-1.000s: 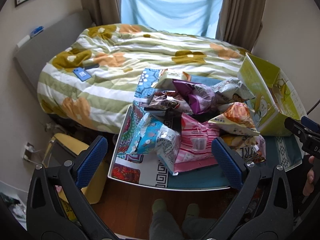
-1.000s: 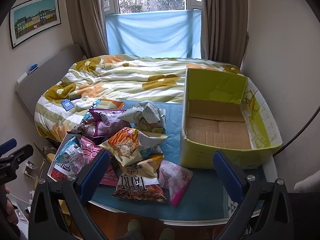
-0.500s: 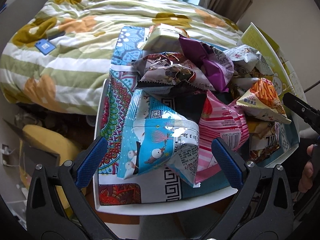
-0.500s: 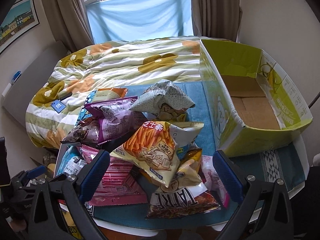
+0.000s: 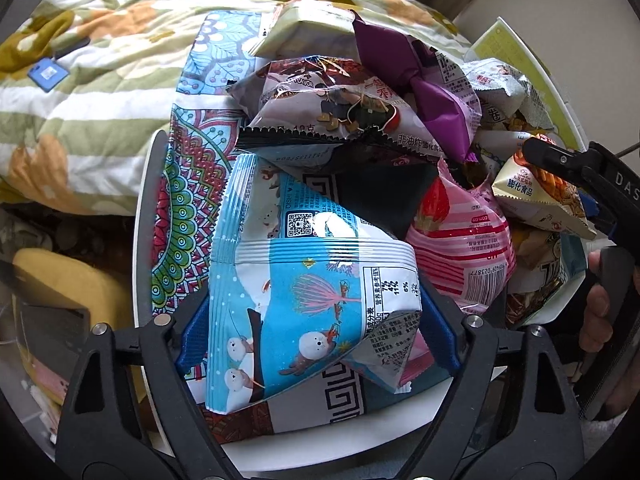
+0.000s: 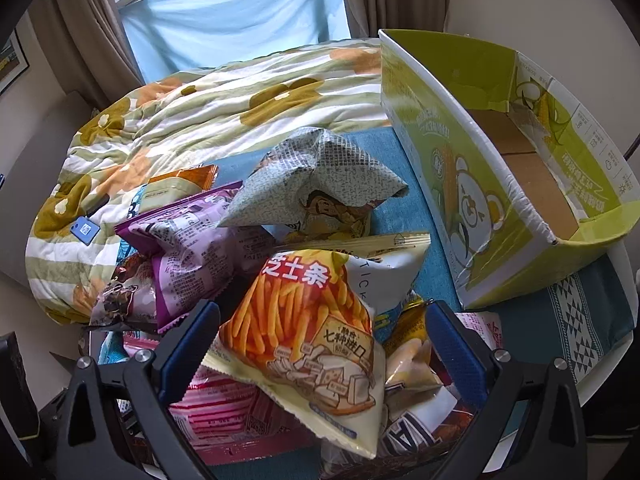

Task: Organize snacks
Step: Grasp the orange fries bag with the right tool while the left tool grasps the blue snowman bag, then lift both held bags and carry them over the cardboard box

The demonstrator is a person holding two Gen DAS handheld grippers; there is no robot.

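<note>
My left gripper [image 5: 316,336] has its blue pads on either side of the light-blue seal-print bag [image 5: 304,312] at the near edge of the pile. They seem to press its sides, though the bag hides the contact, so I can't swear the grip is firm. My right gripper [image 6: 320,344] stands open, its fingers straddling the orange cheese-stick bag [image 6: 304,336] without touching it. The green cardboard box [image 6: 520,184] sits empty to the right on the teal cloth [image 6: 416,216]. I'd squeeze gently — these puffed bags slip and pop — lift straight up to clear the pink striped bag [image 5: 464,256] alongside, then carry across and release low inside the box.
</note>
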